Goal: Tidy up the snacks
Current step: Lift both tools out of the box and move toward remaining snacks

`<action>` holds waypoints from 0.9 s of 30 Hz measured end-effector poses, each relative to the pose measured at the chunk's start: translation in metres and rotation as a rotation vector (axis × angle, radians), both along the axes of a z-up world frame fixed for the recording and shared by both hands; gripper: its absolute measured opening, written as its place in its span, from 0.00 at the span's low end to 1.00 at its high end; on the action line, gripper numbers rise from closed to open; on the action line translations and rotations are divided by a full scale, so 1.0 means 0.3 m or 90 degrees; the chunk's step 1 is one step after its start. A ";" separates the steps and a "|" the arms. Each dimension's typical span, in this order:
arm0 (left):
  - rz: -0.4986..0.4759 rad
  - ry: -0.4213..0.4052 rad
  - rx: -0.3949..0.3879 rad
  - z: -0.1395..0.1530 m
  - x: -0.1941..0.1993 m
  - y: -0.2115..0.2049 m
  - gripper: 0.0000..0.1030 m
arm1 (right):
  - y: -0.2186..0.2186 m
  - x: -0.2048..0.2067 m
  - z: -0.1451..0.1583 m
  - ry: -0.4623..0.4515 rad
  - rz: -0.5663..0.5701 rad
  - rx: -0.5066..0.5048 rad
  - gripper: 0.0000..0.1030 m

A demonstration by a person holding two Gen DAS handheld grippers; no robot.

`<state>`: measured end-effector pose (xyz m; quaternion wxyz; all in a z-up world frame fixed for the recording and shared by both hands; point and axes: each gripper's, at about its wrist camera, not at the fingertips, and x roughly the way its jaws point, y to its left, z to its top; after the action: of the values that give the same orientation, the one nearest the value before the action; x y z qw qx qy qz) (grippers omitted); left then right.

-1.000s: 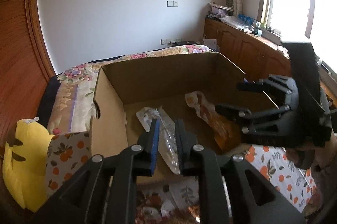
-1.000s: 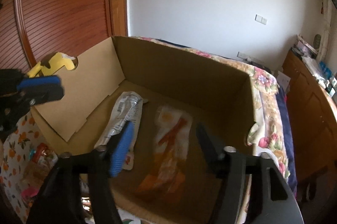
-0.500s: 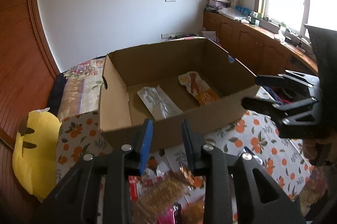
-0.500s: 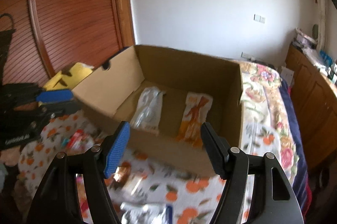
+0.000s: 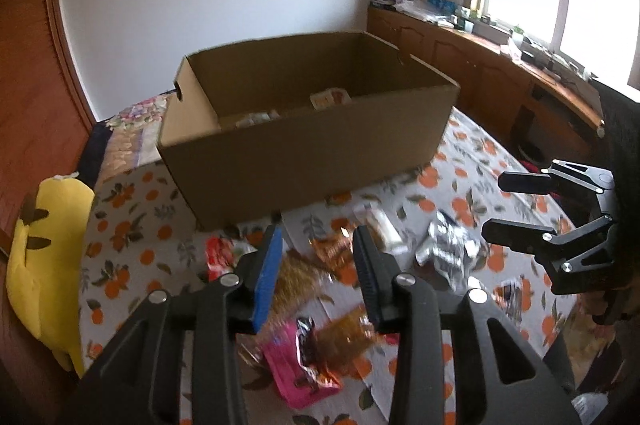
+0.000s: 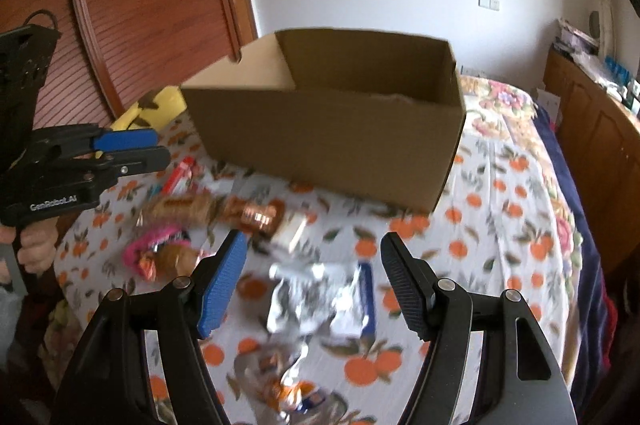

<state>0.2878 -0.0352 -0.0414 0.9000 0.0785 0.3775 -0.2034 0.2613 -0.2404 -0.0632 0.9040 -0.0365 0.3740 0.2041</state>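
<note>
Both grippers hung empty over loose snacks low in frame; the box sat mid-frame. The left gripper had just been opening, nothing between; the right gripper gaped over a foil pack. Next, probably: descend, pinch.

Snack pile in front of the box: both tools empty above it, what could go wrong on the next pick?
1. The wrappers overlap: the gold packet lies against the pink packet, so the left tool, its gap just widened and still narrow, may pinch two.
2. The crinkled silver wrapper under the open right tool could slip.
3. The cardboard box wall stands high; a low carry could hit it.
</note>
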 end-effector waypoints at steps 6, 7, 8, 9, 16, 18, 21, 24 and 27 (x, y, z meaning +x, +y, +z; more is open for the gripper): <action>-0.012 0.021 0.013 -0.106 -0.051 0.002 0.35 | 0.012 -0.060 -0.112 0.034 0.015 -0.001 0.69; -0.014 0.024 0.013 -0.119 -0.055 0.004 0.35 | 0.014 -0.067 -0.126 0.036 0.016 -0.004 0.69; -0.016 0.030 0.011 -0.136 -0.061 0.007 0.35 | 0.014 -0.073 -0.136 0.035 0.016 -0.008 0.69; -0.019 0.036 0.004 -0.151 -0.067 0.010 0.35 | 0.016 -0.084 -0.148 0.031 0.018 -0.012 0.69; -0.042 0.048 -0.015 -0.203 -0.095 0.016 0.36 | 0.014 -0.128 -0.207 0.049 0.019 -0.005 0.69; -0.050 0.047 -0.010 -0.209 -0.100 0.009 0.36 | 0.014 -0.137 -0.213 0.048 0.019 -0.005 0.69; -0.058 0.032 0.007 -0.216 -0.111 -0.005 0.41 | 0.012 -0.150 -0.221 0.048 0.019 0.002 0.69; -0.061 0.028 0.010 -0.221 -0.106 -0.009 0.43 | 0.010 -0.157 -0.237 0.050 0.019 -0.001 0.69; -0.064 0.031 0.014 -0.224 -0.097 -0.015 0.46 | 0.002 -0.160 -0.253 0.052 0.018 0.003 0.70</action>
<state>0.2586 -0.0396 -0.1087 0.8782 0.1025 0.3970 -0.2462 0.2133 -0.2397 -0.1391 0.8850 -0.0314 0.4098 0.2187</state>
